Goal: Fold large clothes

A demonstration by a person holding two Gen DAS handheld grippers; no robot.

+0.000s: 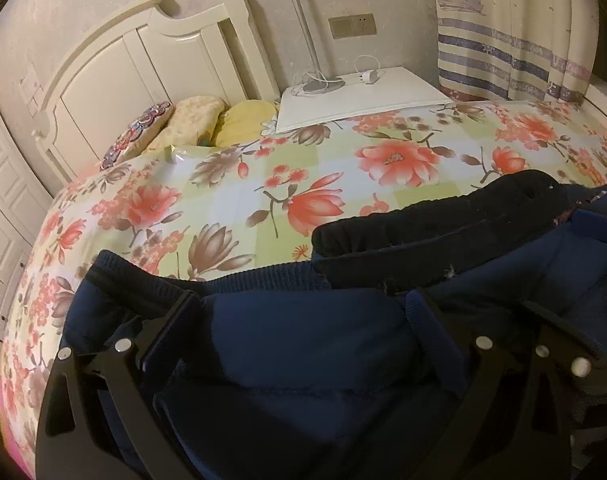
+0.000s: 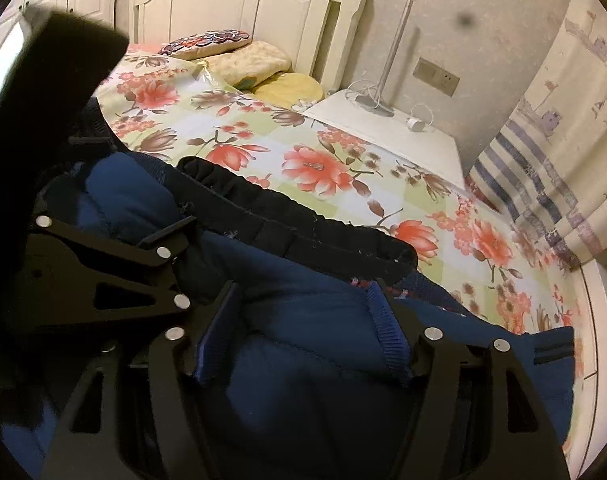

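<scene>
We have both grippers down on a navy blue padded garment (image 1: pixel 295 344) that lies bunched on the floral bedsheet (image 1: pixel 231 184), close to the near edge of the bed. A black elasticated piece (image 1: pixel 443 216) lies across the garment's far side, its long axis running left to right, roughly parallel to that edge.

The left gripper (image 1: pixel 303 340) has its 2 fingers standing apart with a thick roll of navy fabric filling the gap; a ribbed cuff or hem lies against the inner face of its right finger. The right gripper (image 2: pixel 303 320) looks the same: fingers apart, a bulge of fabric between them, ribbed edging against both pads. Whether either pair truly pinches the cloth or merely straddles it, we cannot tell.

The garment lies straight ahead of and under both tools, so any fold away from us would, we judge, carry it toward the headboard (image 1: pixel 143 64). Both hands sit equally near.

The right wrist view shows the left gripper just beside it, and the garment's right end trailing toward the curtain (image 2: pixel 543 168). The left wrist view shows the garment's ribbed left corner (image 1: pixel 115 272).
</scene>
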